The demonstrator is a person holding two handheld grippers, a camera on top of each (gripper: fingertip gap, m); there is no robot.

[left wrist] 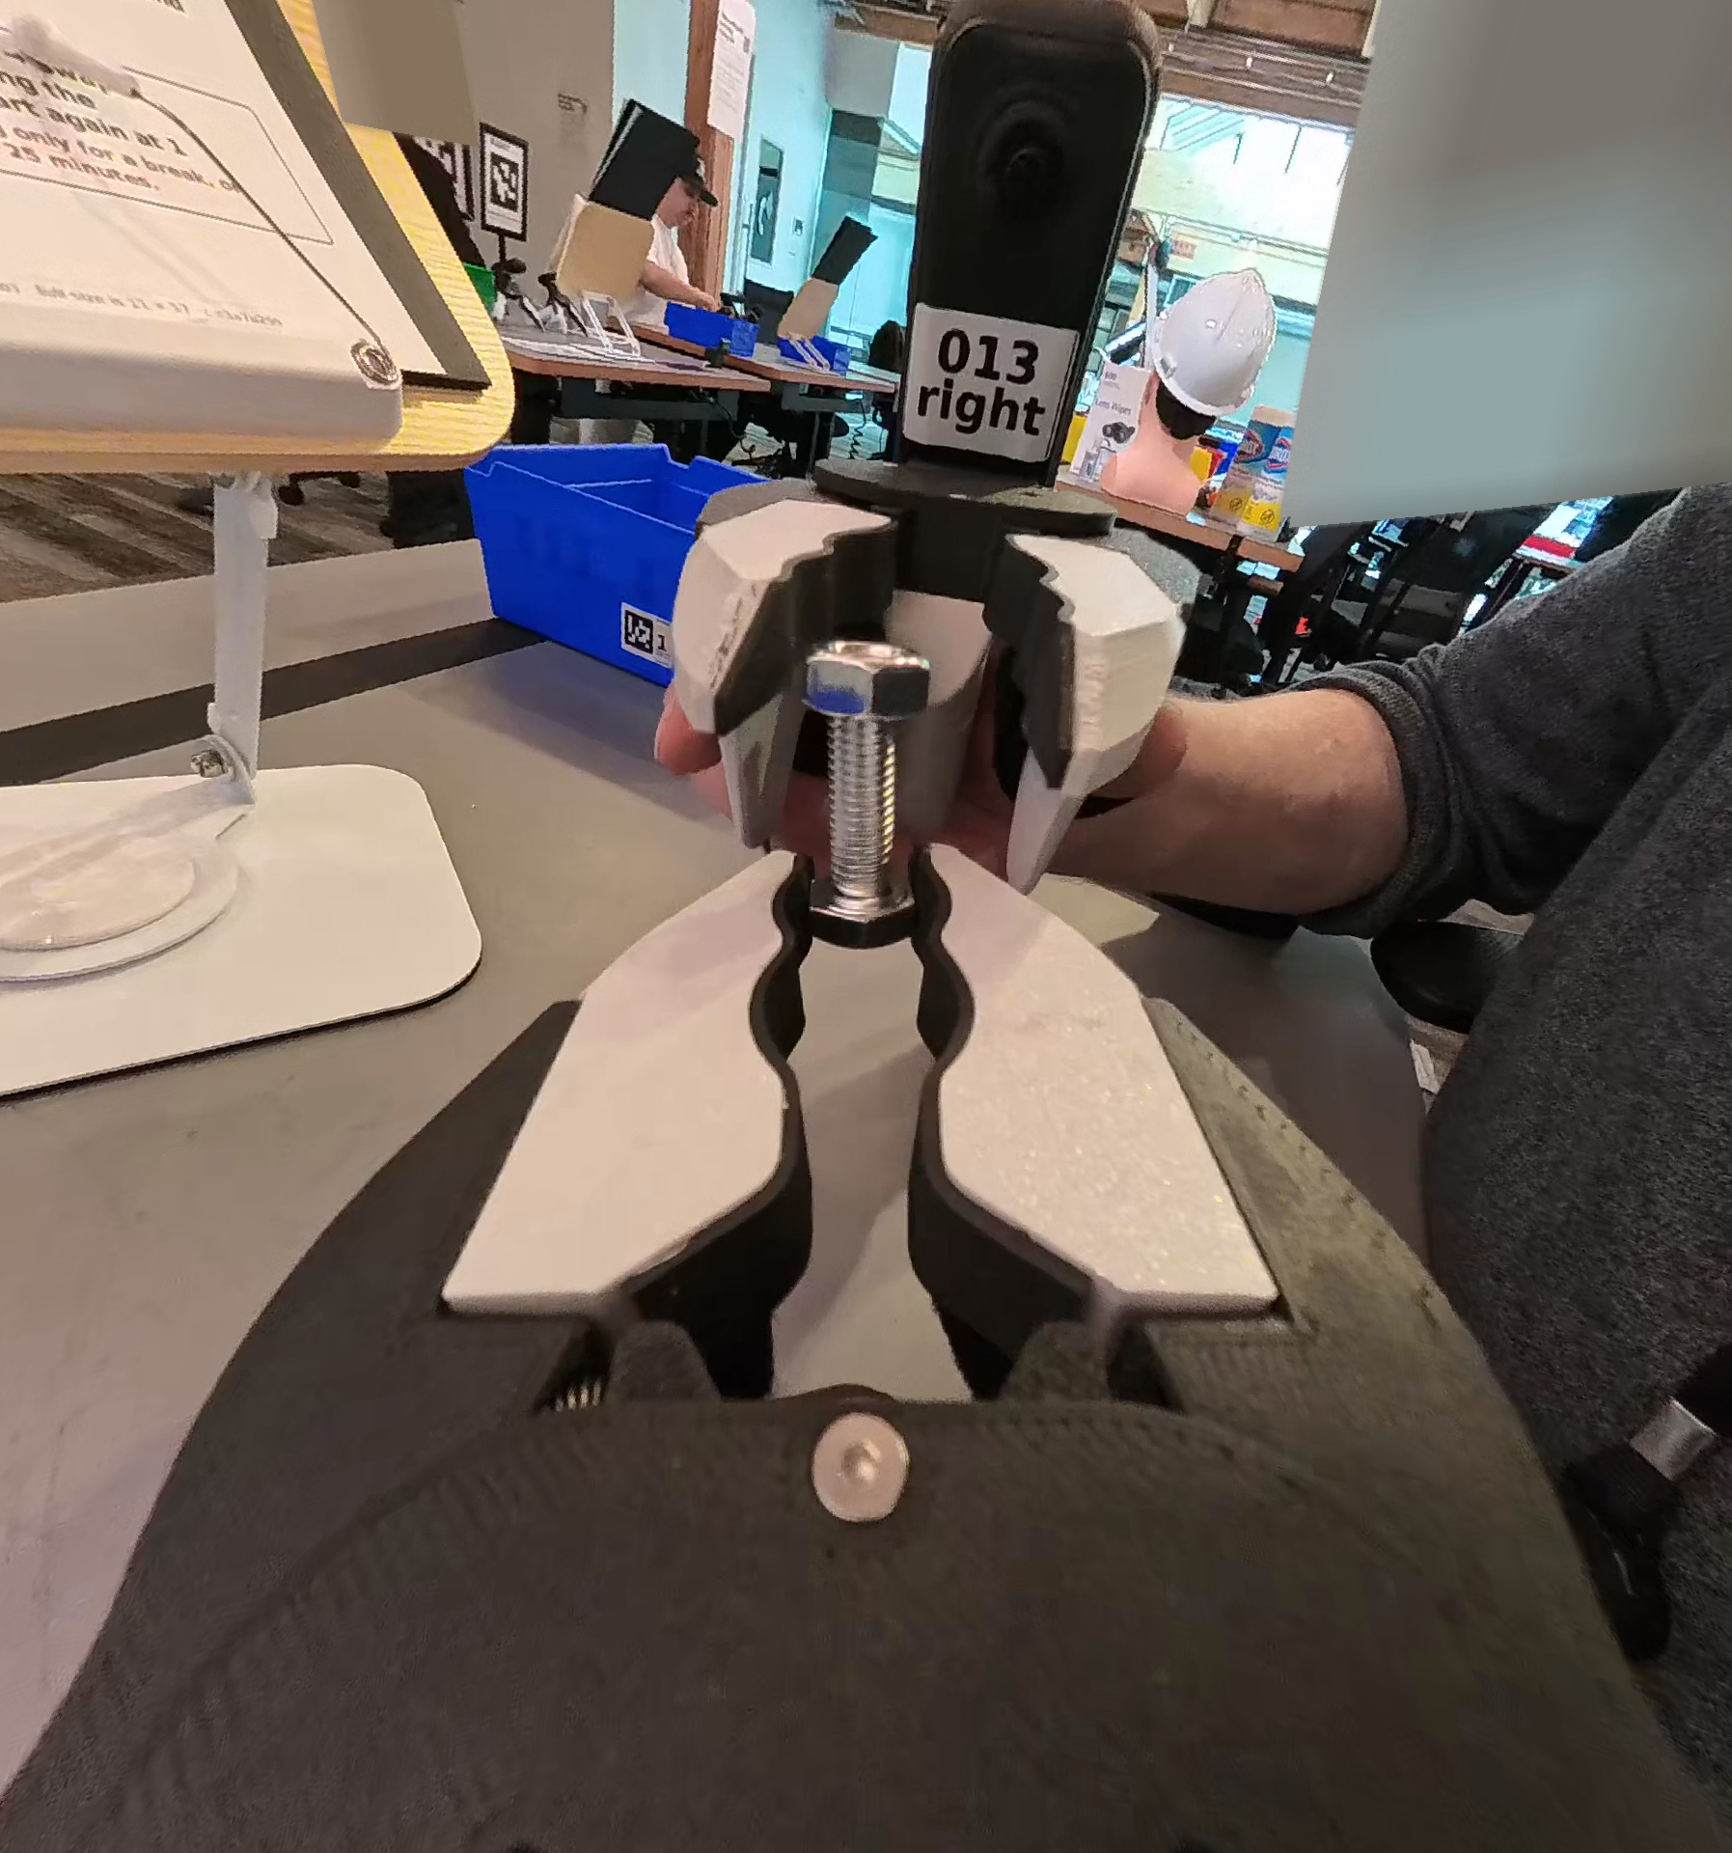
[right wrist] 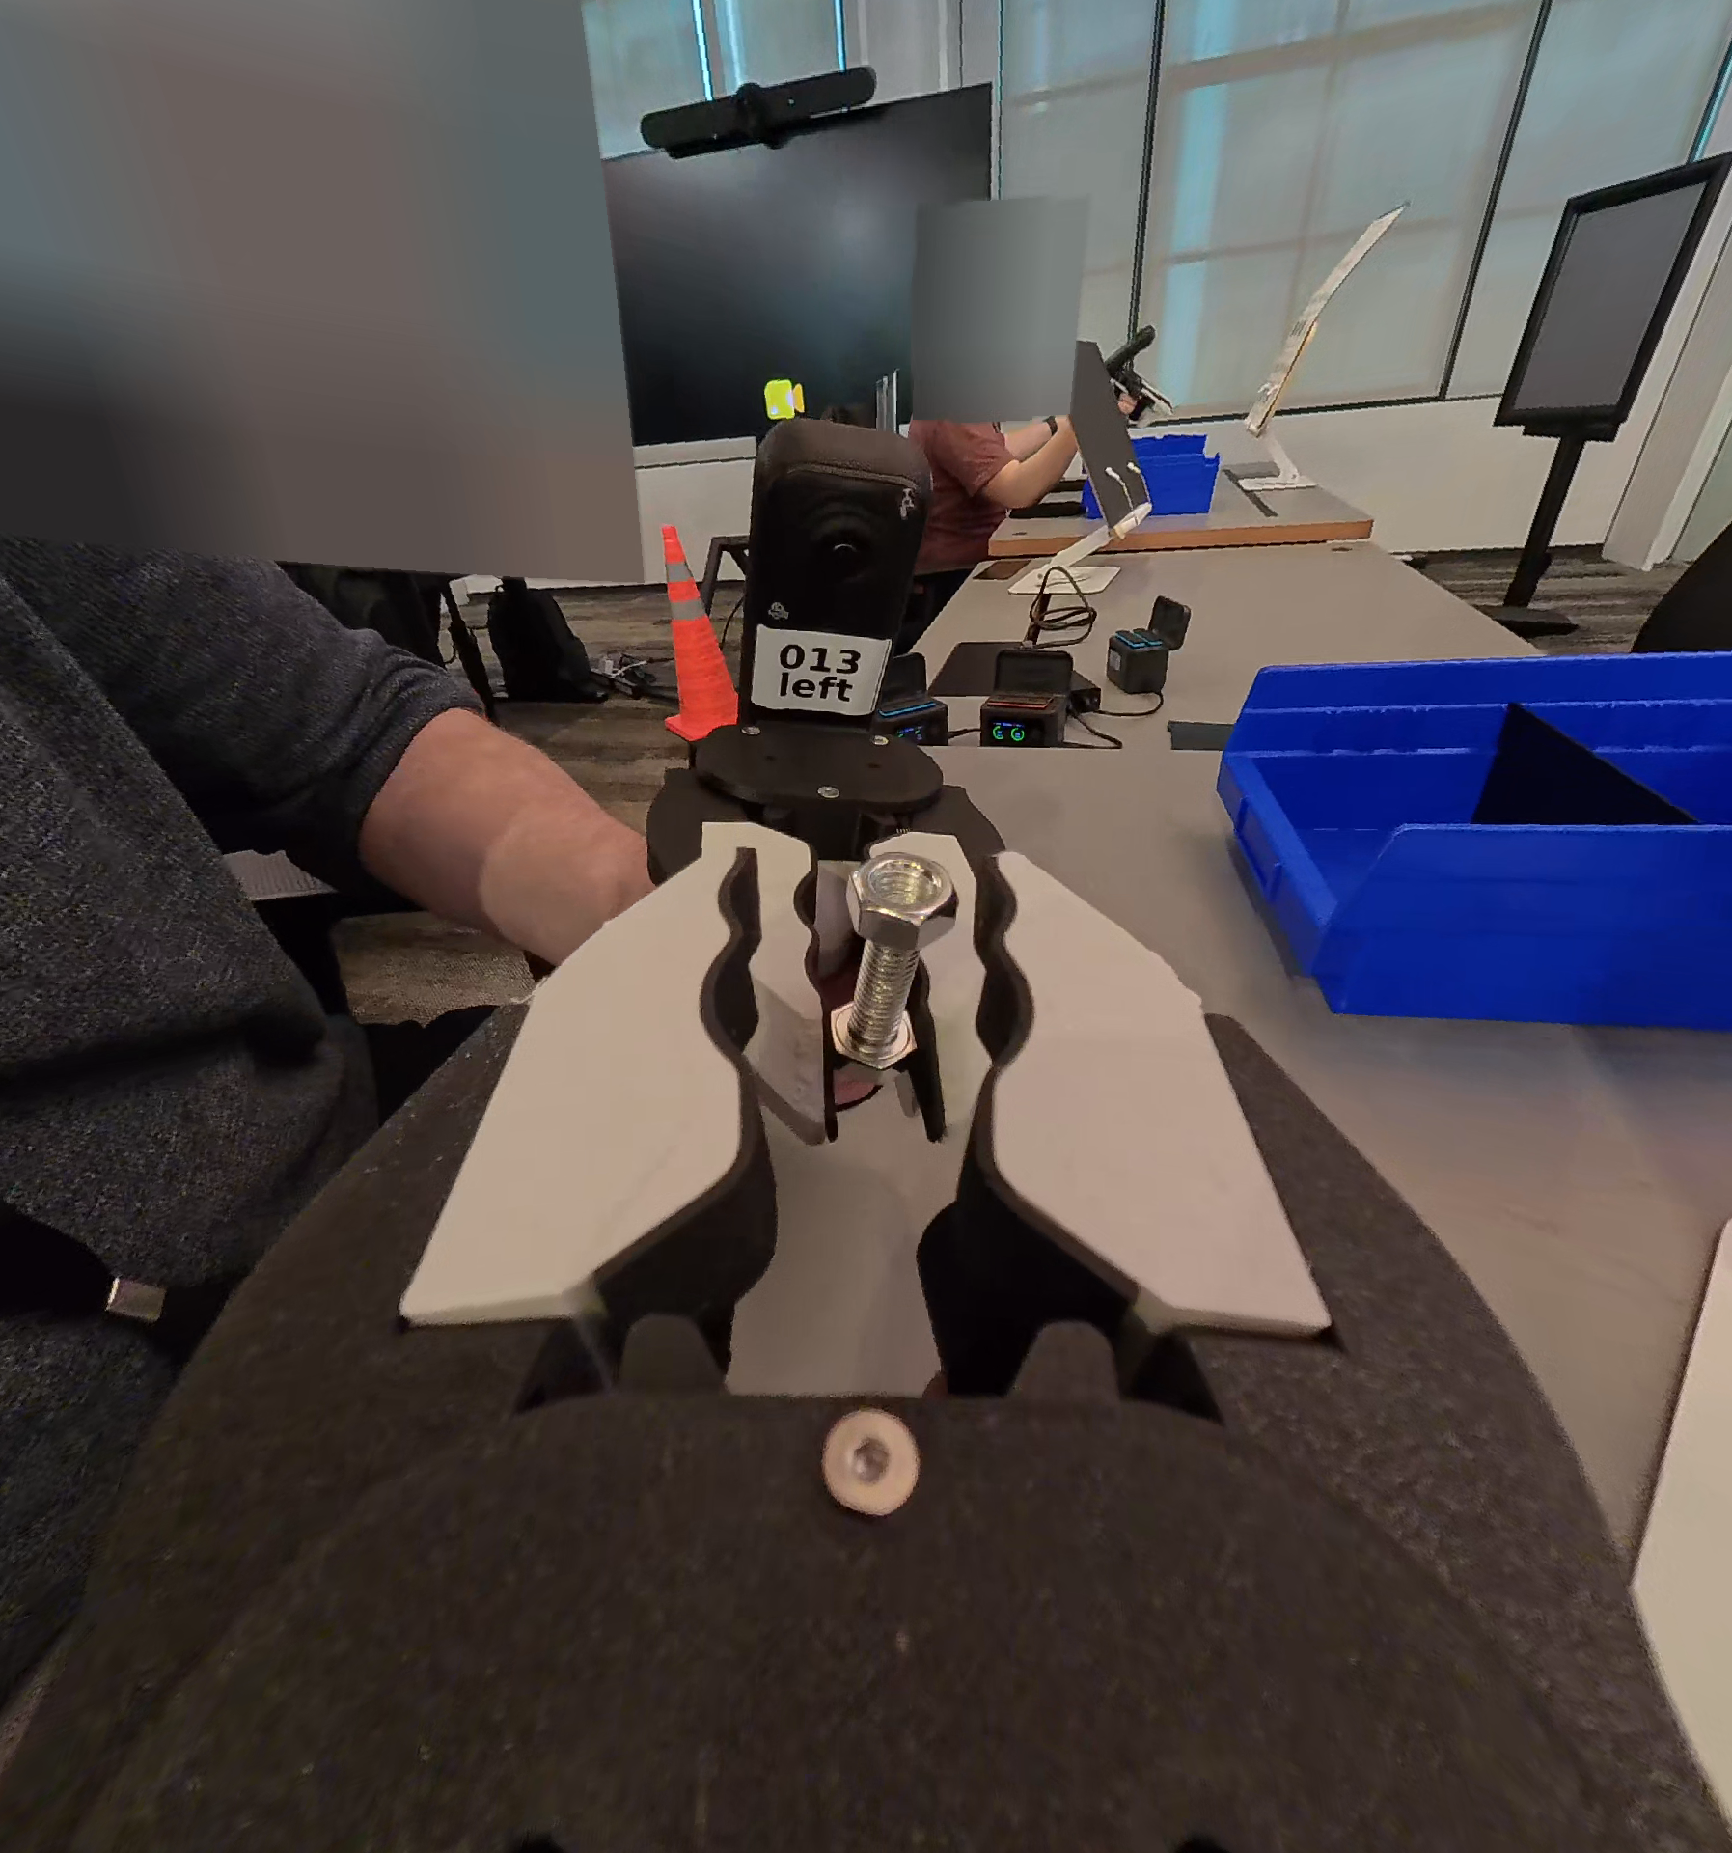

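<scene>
Here, over a matte grey table bearing a blue plastic bin, two facing grippers share a bright threaded steel bolt. The left gripper clamps a hex nut at the bolt's lower end; the right gripper stands apart around the hexagonal top end, not pressing. Each carries a white printed label.

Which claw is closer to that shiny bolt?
Left. The left claw pinches the lower end of the bolt, touching it. The right claw is open, its fingers either side of the upper end with gaps.
</scene>
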